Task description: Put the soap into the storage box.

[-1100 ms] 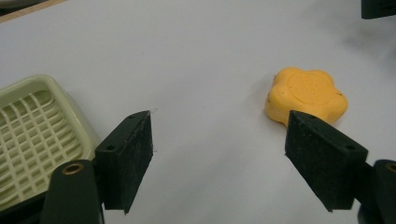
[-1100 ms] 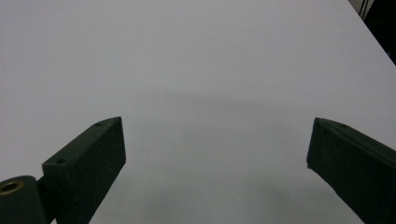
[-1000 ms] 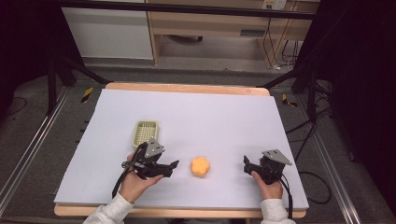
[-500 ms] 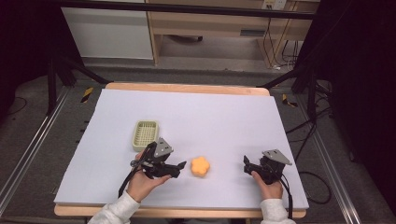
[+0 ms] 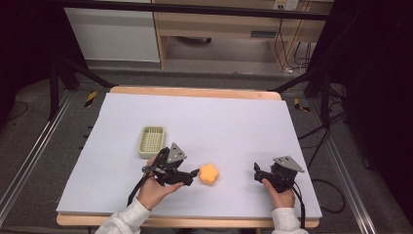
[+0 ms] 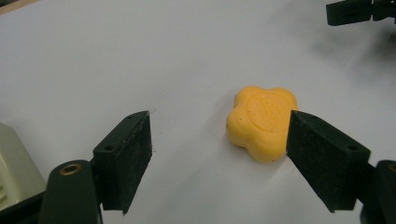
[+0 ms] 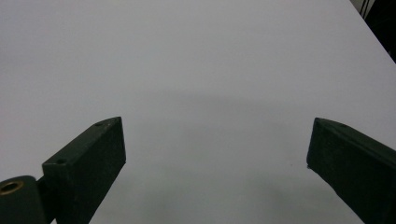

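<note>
High view: the orange flower-shaped block (image 5: 208,174) lies flat on the white worktop (image 5: 219,122), near the front edge and a little left of centre. The left gripper (image 5: 191,174) sits just left of it, fingers open and pointed at it. The right gripper (image 5: 256,171) rests well to the right, apart from the block. A small pale green basket (image 5: 151,141) stands just behind the left hand (image 5: 153,190). Beyond the worktop are a dark floor, metal rails, black stand legs, a wooden cabinet and loose cables at far right.

Left gripper view: the block (image 6: 262,122) lies ahead of the 2 fingers (image 6: 125,158), toward the right one, which overlaps its near right edge; whether they touch I cannot tell. It looks like a small solid moulded piece with 5 rounded lobes and a faint stamped top, probably soap or dense foam, so light, fairly firm and perhaps a bit slick. My judgement: grip it across the low side walls, seating the pads in the notches between lobes so it cannot twist out, and squeeze gently in case it dents. A corner of the basket (image 6: 14,163) shows at lower left, and the other gripper's tips at upper right.

Right gripper view: its fingers (image 7: 88,163) stand wide apart, holding nothing, over smooth, matte, bare worktop (image 7: 201,70).
</note>
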Demonstrator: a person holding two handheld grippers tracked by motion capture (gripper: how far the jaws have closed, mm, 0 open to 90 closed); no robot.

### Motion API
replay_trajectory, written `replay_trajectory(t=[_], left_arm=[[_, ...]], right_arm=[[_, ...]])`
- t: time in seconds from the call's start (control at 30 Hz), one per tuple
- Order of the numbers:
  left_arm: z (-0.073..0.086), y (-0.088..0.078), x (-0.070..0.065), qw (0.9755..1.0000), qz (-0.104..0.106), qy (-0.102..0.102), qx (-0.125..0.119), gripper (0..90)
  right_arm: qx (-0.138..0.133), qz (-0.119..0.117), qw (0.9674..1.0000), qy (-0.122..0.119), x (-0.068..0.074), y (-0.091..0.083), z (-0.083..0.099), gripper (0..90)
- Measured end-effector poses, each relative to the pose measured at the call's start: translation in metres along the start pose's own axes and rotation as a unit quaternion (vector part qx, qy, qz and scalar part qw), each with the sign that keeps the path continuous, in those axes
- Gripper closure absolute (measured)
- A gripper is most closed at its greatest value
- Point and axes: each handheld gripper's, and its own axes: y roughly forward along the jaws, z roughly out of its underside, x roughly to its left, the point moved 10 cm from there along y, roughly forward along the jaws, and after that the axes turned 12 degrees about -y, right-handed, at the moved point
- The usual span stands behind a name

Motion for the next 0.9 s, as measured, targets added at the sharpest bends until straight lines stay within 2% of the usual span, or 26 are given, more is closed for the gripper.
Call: replay_trajectory(t=[0.33, 0.9], left_arm=[[-0.001, 0.007, -0.010, 0.9998, 0.008, 0.008, 0.014, 22.2], [-0.003, 0.020, -0.020, 0.9992, 0.009, 0.019, 0.034, 21.9]], right_arm=[[0.000, 0.000, 1.0000, 0.000, 0.000, 0.000, 0.000, 5.0], [0.000, 0.000, 1.0000, 0.000, 0.000, 0.000, 0.000, 5.0]])
